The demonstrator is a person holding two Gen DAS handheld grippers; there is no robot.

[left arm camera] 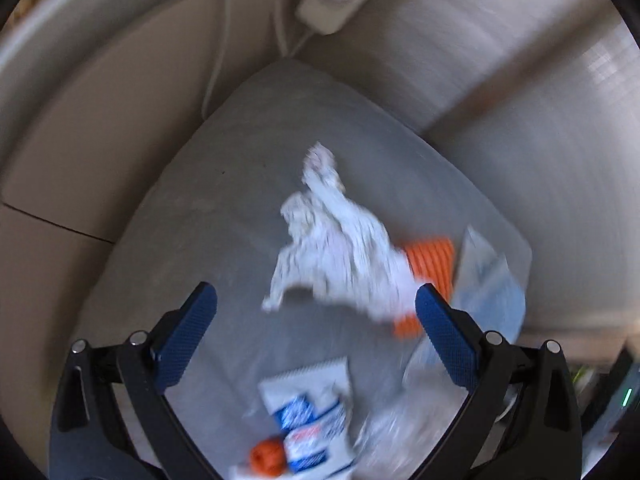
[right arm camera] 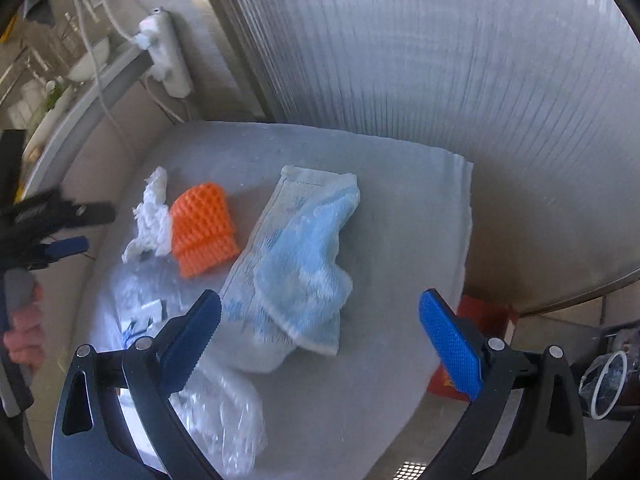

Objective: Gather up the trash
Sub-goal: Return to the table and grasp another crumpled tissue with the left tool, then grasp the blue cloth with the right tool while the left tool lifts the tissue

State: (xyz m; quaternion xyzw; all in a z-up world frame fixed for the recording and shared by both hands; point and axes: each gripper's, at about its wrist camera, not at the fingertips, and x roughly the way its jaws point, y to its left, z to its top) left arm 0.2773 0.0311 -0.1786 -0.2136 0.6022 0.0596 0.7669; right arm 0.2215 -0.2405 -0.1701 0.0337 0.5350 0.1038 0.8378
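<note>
Both tools gape wide and hold nothing — the left gripper (left arm camera: pixel 316 308) over a printed wrapper (left arm camera: pixel 310 416), the right gripper (right arm camera: pixel 320 312) above clear plastic (right arm camera: pixel 216 404). Beyond lie a pale blue mesh bag (right arm camera: pixel 300 256), orange netting (right arm camera: pixel 202 228) touching crumpled tissue (right arm camera: pixel 150 216), all on a grey mat (right arm camera: pixel 400 208) — a white power strip (right arm camera: pixel 166 56) farthest.
</note>
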